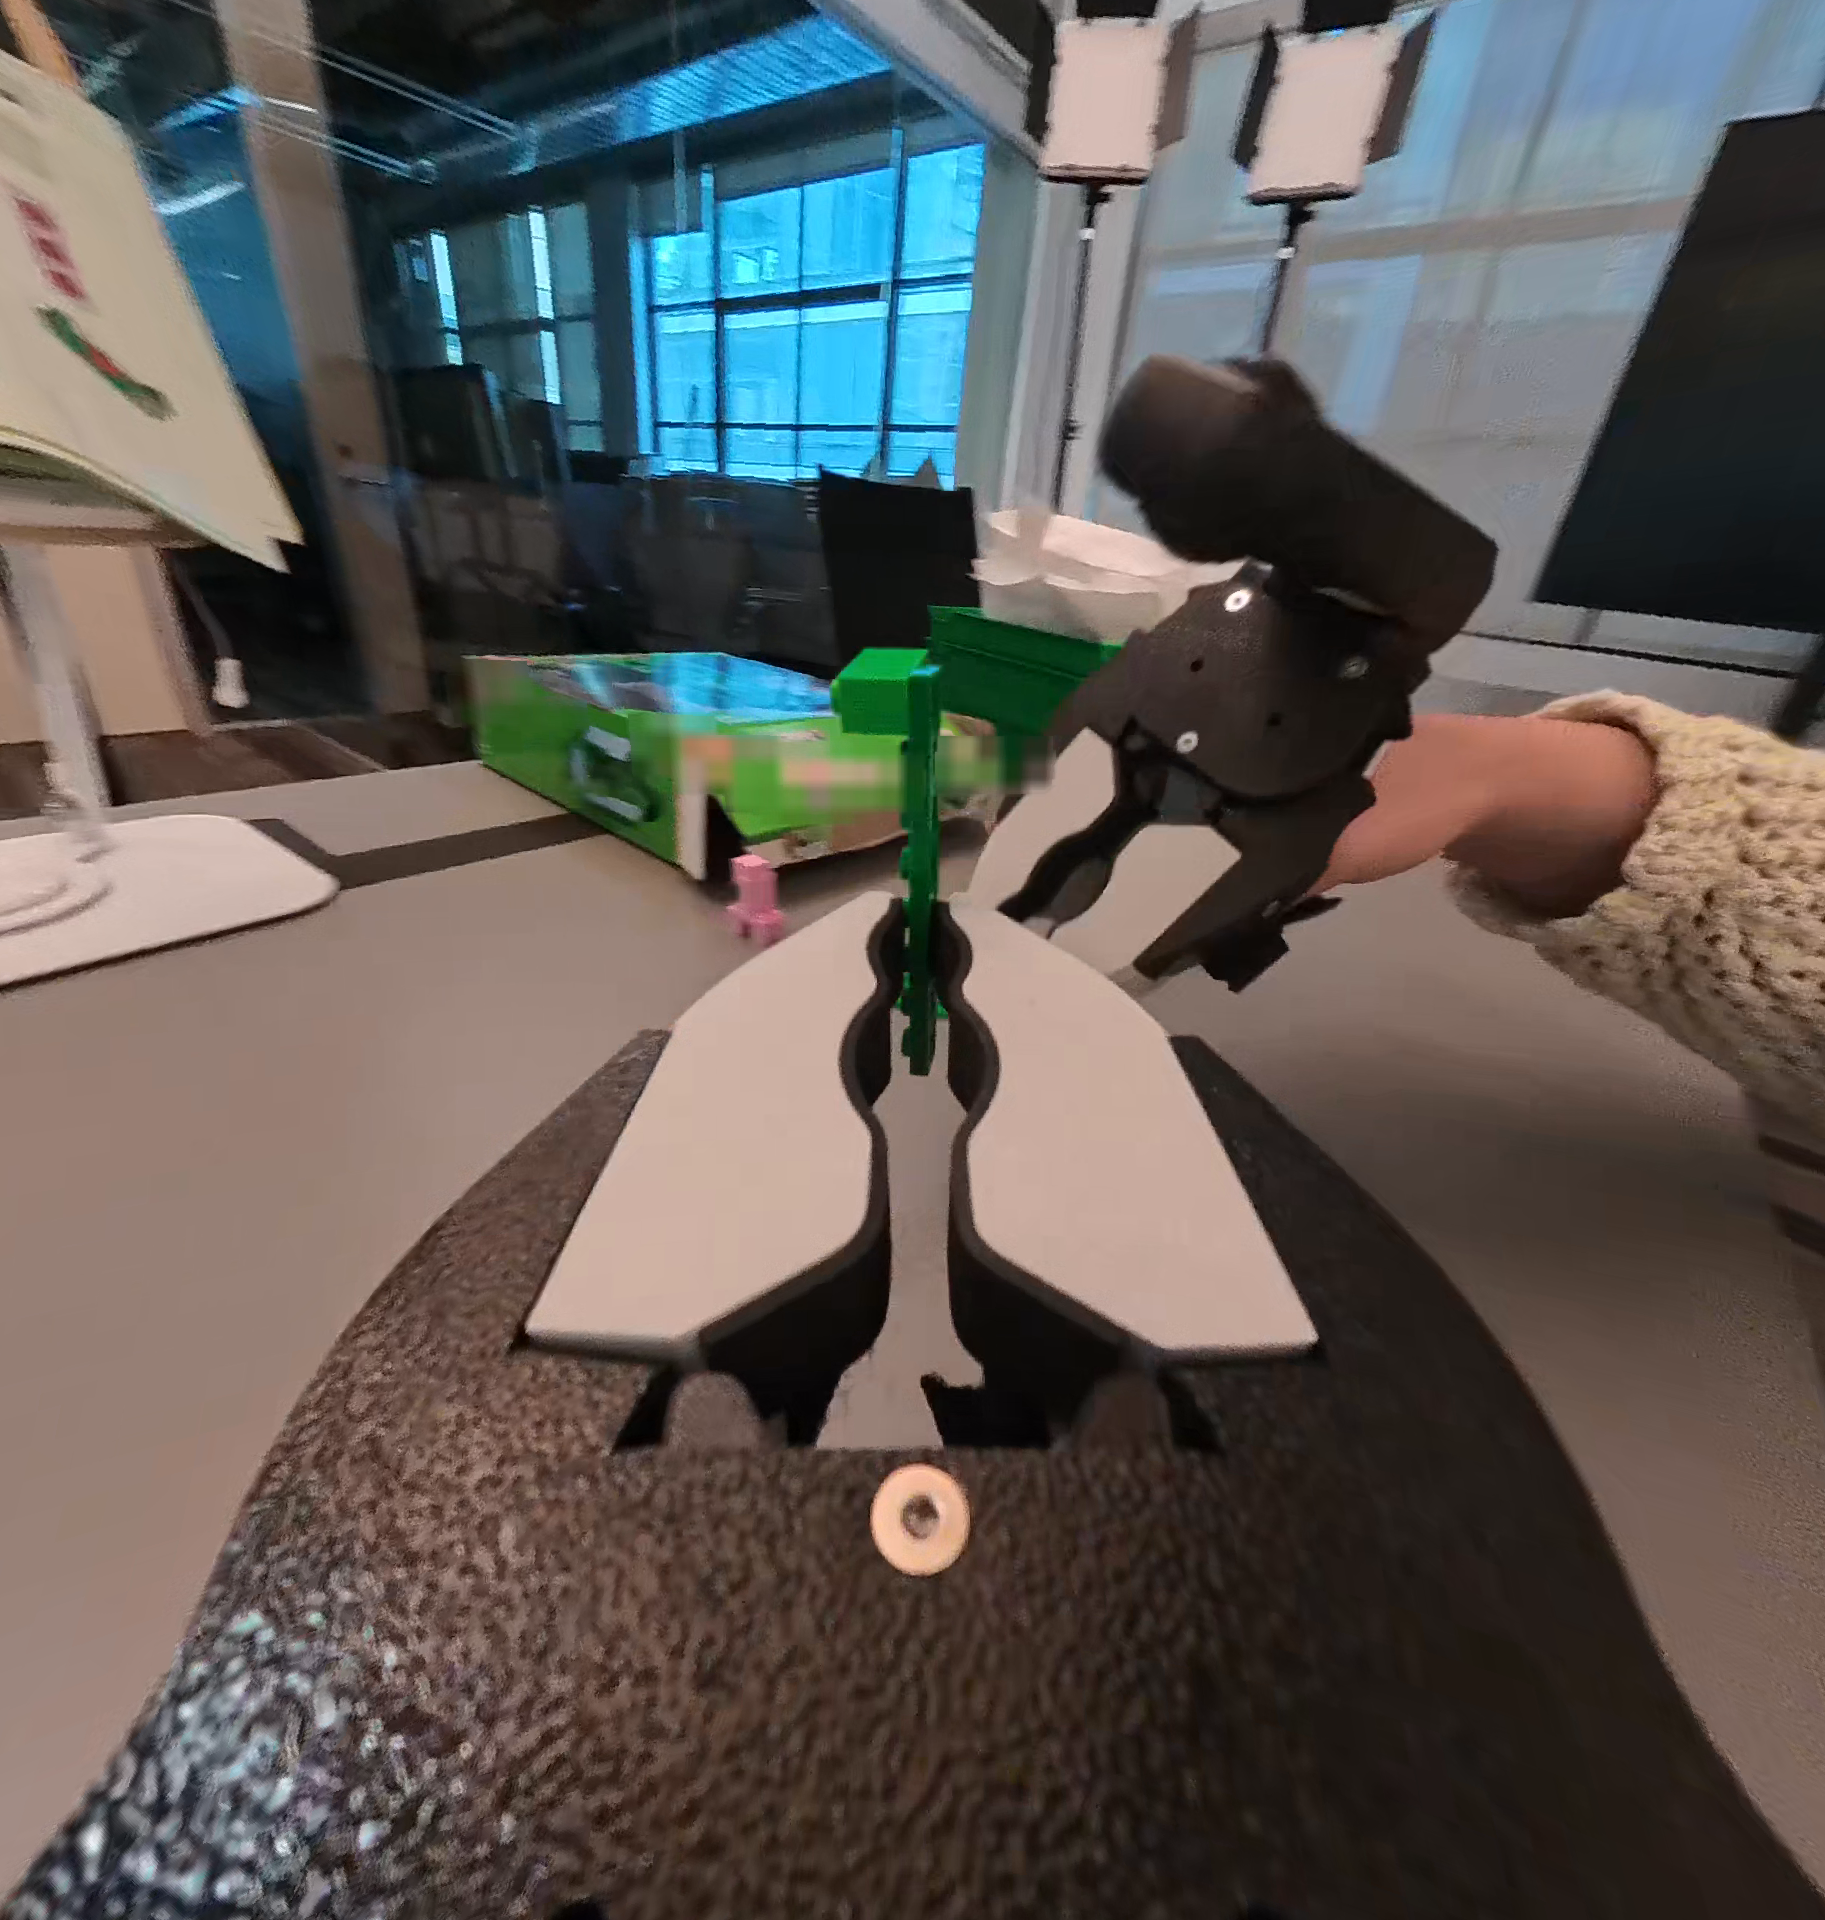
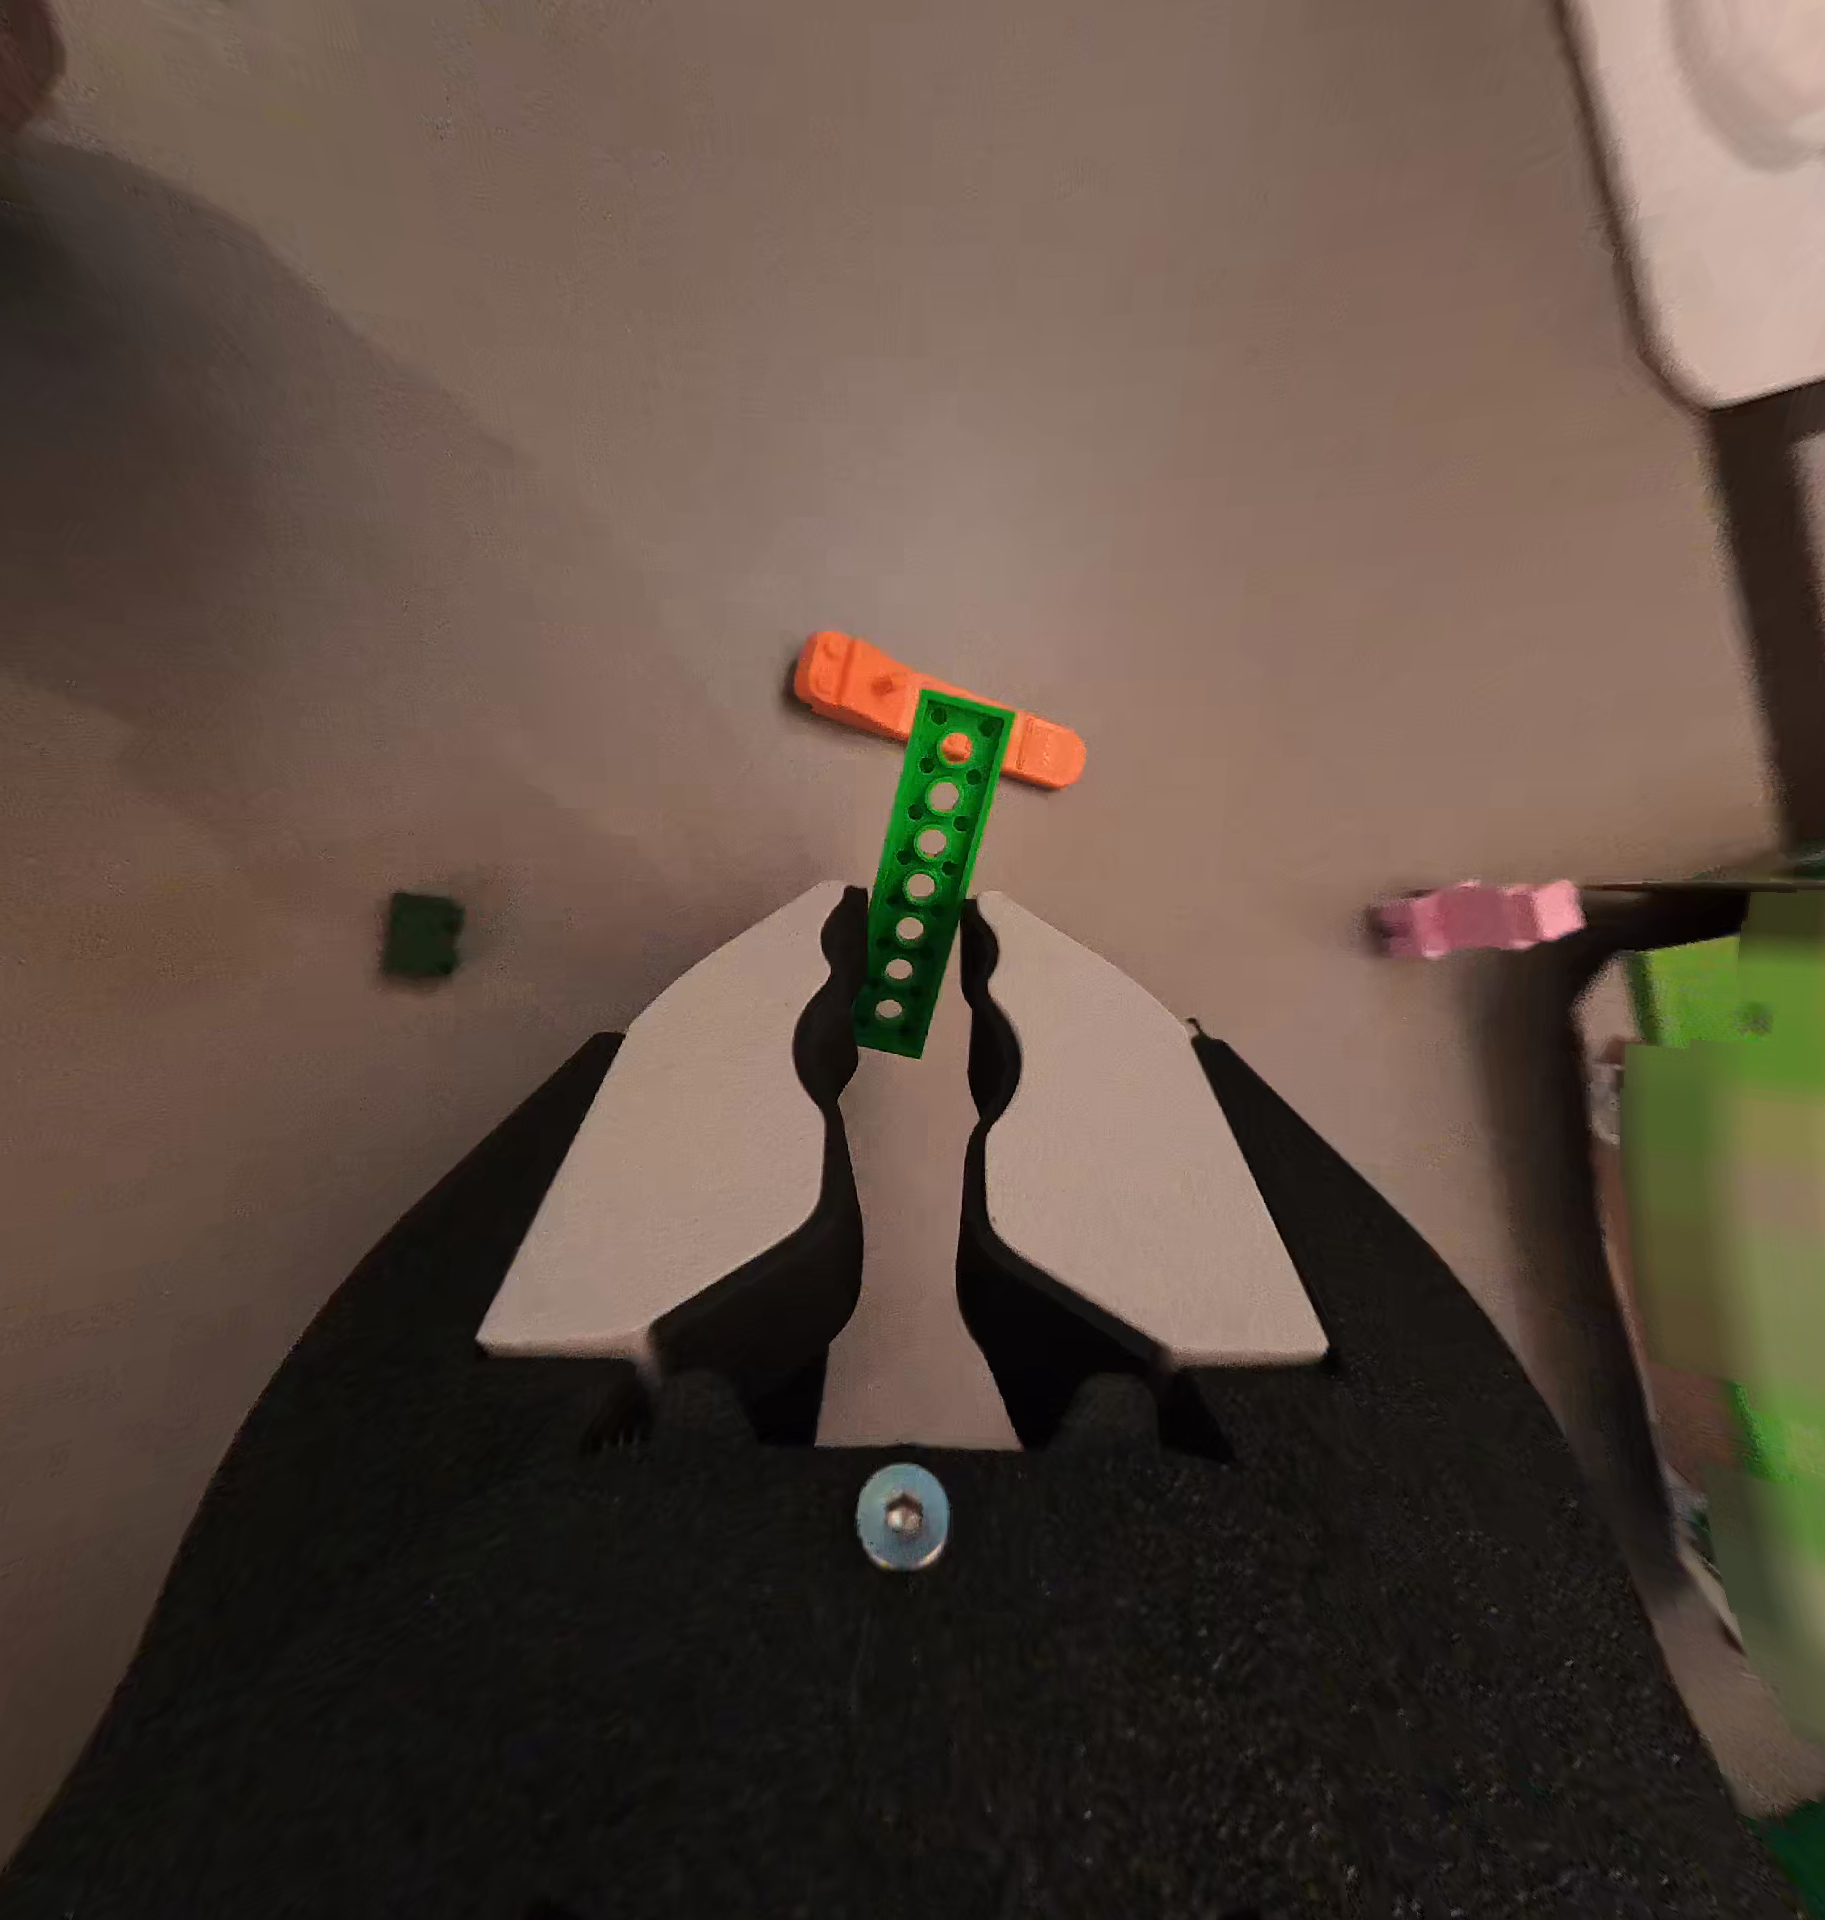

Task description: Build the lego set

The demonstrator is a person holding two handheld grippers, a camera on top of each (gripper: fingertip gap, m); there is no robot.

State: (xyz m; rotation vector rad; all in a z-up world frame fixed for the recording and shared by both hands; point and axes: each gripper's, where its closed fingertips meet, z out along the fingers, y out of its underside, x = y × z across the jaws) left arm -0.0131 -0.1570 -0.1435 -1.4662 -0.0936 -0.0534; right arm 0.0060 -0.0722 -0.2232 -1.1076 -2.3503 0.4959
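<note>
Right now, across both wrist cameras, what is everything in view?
Table: one, grey, under everything.
Box: one, green, lying at the table's far side.
Booklet: one, pale, open on a stand, far left.
Light panels: two, white, on stands behind the table.
Orange piece: one, orange, flat on the table.
Small brick: one, dark green, on the table, apart from the orange piece.
Figure: one, pink, on the table by the box.
Studded strip: one, green, upright in the left gripper.
Holed plate: one, green, tilted in the right gripper.
Hand: one, cream knit sleeve, holding the right gripper.
Grippers: two, black and grey, each shut on its green part.
</note>
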